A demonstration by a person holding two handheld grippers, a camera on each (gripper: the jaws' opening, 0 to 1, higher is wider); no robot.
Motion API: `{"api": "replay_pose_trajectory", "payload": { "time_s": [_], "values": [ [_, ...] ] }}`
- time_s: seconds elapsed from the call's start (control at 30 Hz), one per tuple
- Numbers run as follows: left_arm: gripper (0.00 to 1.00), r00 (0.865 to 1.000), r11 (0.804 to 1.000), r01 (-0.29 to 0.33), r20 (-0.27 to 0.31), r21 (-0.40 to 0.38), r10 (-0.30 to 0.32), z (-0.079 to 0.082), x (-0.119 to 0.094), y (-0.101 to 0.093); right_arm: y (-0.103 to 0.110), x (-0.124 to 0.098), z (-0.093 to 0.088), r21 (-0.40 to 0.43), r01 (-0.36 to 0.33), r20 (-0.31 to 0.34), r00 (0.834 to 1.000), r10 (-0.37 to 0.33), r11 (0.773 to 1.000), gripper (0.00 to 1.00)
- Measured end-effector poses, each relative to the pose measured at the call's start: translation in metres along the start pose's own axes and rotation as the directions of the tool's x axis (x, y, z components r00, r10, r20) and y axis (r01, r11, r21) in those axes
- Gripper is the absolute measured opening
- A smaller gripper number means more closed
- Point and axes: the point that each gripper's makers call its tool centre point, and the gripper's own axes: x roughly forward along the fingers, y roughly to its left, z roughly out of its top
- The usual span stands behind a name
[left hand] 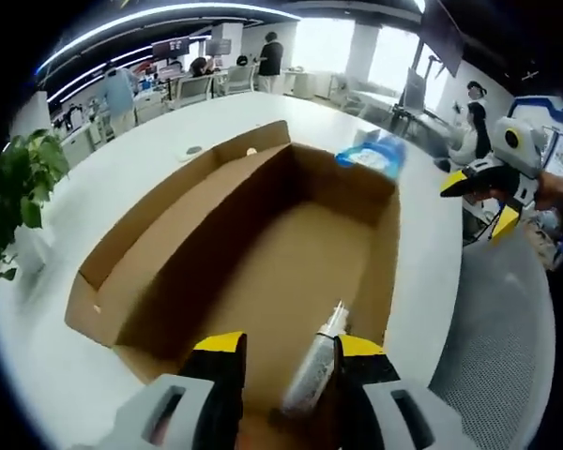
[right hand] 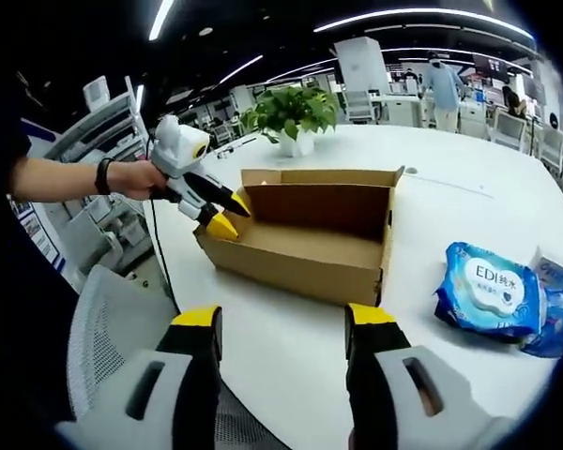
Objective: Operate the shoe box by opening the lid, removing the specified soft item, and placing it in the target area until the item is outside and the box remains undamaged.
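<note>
The open cardboard shoe box (left hand: pixel 169 234) lies on a round white table (left hand: pixel 122 150), flaps up. A slim whitish tube-like item (left hand: pixel 317 361) rests on the box floor at the near end. My left gripper (left hand: pixel 286 345) hangs open just above that end, the item lying between its yellow-tipped jaws without touching them. In the right gripper view a hand holds this left gripper (right hand: pixel 230 214) at the left end of the box (right hand: pixel 310 239). My right gripper (right hand: pixel 283 319) is open and empty, short of the box; it also shows as the right gripper (left hand: pixel 479 202) off the table's edge.
A blue wipes pack (right hand: pixel 488 295) lies on the table (right hand: pixel 469 206) right of the box, another blue pack (right hand: pixel 554 323) beside it. A potted plant (right hand: pixel 291 112) stands behind the box. A grey mesh chair (right hand: pixel 103 319) sits at the table's edge. People stand at distant desks.
</note>
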Motion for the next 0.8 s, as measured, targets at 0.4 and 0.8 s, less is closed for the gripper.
{"api": "replay_pose_trajectory", "payload": {
  "time_s": [0.4,0.8],
  "values": [
    [0.38,0.980,0.982,0.174,-0.112,0.066,-0.166,-0.006,0.019,-0.020,-0.018,-0.027,0.010,0.035,0.068,0.037,0.997,-0.069,0.997,0.55],
    [0.38,0.939,0.950,0.274,-0.253,0.146,-0.232,-0.021,0.035,-0.029,-0.030,-0.048,-0.002,0.052,0.116,0.026,0.993,-0.118,0.992,0.58]
  ]
}}
